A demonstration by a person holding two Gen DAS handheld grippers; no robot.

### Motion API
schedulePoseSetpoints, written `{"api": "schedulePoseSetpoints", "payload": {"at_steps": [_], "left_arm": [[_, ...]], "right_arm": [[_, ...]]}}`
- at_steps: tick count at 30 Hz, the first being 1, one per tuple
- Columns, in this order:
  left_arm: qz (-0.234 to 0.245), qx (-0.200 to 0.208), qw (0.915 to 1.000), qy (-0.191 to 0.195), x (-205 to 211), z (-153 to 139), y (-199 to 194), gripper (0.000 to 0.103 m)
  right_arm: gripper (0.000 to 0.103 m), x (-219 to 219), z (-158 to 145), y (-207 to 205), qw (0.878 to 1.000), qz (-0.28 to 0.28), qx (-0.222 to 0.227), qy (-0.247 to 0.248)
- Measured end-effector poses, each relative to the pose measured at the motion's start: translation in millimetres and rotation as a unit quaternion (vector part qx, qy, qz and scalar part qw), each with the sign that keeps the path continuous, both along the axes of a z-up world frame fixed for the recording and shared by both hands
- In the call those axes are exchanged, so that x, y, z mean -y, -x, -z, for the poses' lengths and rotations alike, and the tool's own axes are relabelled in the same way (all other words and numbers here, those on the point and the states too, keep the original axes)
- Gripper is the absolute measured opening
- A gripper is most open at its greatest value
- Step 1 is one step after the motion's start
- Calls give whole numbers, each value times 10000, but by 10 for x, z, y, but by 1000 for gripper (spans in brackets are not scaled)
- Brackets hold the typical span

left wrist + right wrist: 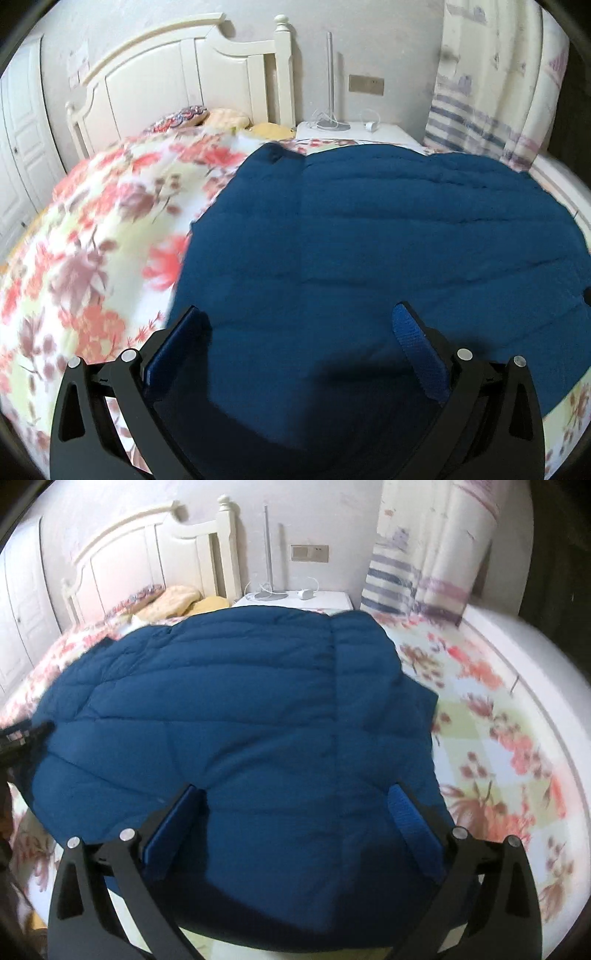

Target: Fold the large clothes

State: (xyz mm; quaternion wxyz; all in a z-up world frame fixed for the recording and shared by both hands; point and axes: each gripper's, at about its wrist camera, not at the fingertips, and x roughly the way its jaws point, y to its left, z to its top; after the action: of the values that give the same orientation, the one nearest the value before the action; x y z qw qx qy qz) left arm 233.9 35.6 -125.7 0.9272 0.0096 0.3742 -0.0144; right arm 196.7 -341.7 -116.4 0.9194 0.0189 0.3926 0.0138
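Note:
A large dark-blue quilted jacket lies spread flat on the floral bedspread; the right wrist view shows it too. My left gripper hovers open over the jacket's near left part, its blue-padded fingers wide apart with nothing between them. My right gripper is also open, above the jacket's near right part, its pads holding nothing. The tip of the left gripper shows at the left edge of the right wrist view.
The bed has a cream headboard with pillows against it. A white nightstand with a lamp base and cables stands beside it. Patterned curtains hang at the right. White wardrobe doors stand at the left.

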Motion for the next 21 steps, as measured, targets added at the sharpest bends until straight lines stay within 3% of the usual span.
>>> {"api": "schedulePoseSetpoints", "payload": {"at_steps": [2,4,9,12,15,18,21], "left_arm": [[-100,-60,9999,124,-93,-1,32,99],[-375,3,9993,-36,-65,-121,127,98],[557,338,9979,35,457,-263,401,99],[748,205,9952,-590,798,5,400,99],[846,74,9958,-352,720,-6,376,99],[960,-25,9948,-350,661,-5,366,99],[904,-7,9950,-421,679,16,380,99]], "right_arm": [[100,-61,-40,8,9998,158,-37,124],[96,-216,-126,69,9996,84,113,252],[96,-865,-197,223,9947,-857,373,439],[97,-1167,-10,196,9889,-1112,278,943],[100,-1053,9,192,9891,-1162,202,877],[100,-699,-81,294,9937,-749,123,822],[100,-120,-93,521,9999,-41,-23,130]]}}
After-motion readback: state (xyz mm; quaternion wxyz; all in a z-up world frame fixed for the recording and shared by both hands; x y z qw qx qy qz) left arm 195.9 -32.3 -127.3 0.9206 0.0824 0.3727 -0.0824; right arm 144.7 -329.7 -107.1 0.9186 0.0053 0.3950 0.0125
